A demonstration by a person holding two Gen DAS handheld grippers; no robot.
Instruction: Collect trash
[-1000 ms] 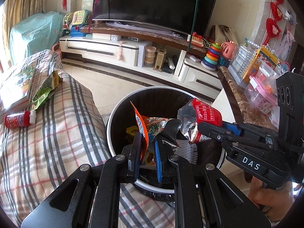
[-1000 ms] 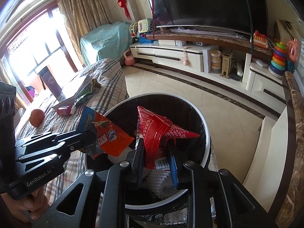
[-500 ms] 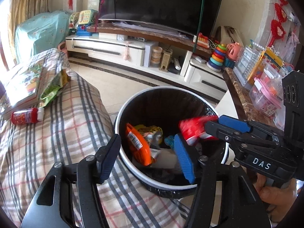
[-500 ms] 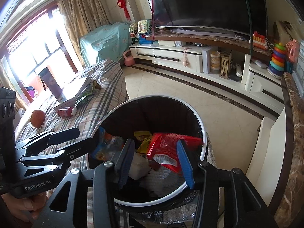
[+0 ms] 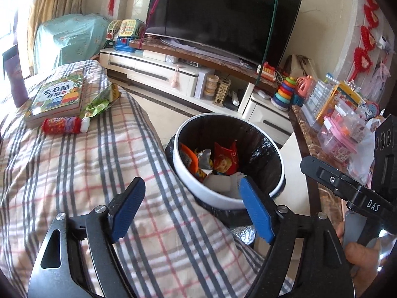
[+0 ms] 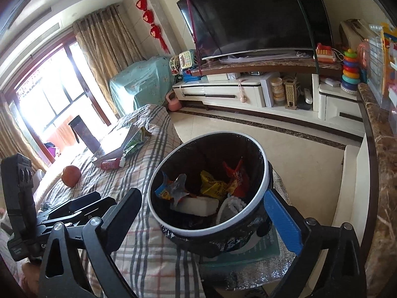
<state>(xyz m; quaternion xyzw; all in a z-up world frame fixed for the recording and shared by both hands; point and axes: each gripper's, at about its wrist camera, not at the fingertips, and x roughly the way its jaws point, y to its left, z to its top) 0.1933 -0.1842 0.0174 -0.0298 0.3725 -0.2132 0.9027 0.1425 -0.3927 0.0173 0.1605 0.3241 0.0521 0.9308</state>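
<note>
Left wrist view looks forward and down over the plaid-covered table [image 5: 74, 164], trash bin [image 5: 215, 200] near at right, right wrist view sits above the same bin [image 6: 158, 213] — both share bin, television [image 5: 223, 15], far cabinet.

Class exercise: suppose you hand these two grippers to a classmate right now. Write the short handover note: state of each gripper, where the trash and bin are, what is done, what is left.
Left gripper: open, empty, above the plaid cover beside the bin.
Right gripper: open, empty, over the near rim of the bin.
Trash bin: on the floor against the plaid cover, black liner in.
Done: the orange wrapper and red wrapper lie inside the bin with other trash.
Left: on the cover, the green wrapper and the small red bottle beside the book. The bottle may be trash; the book and the round orange fruit probably are not.
</note>
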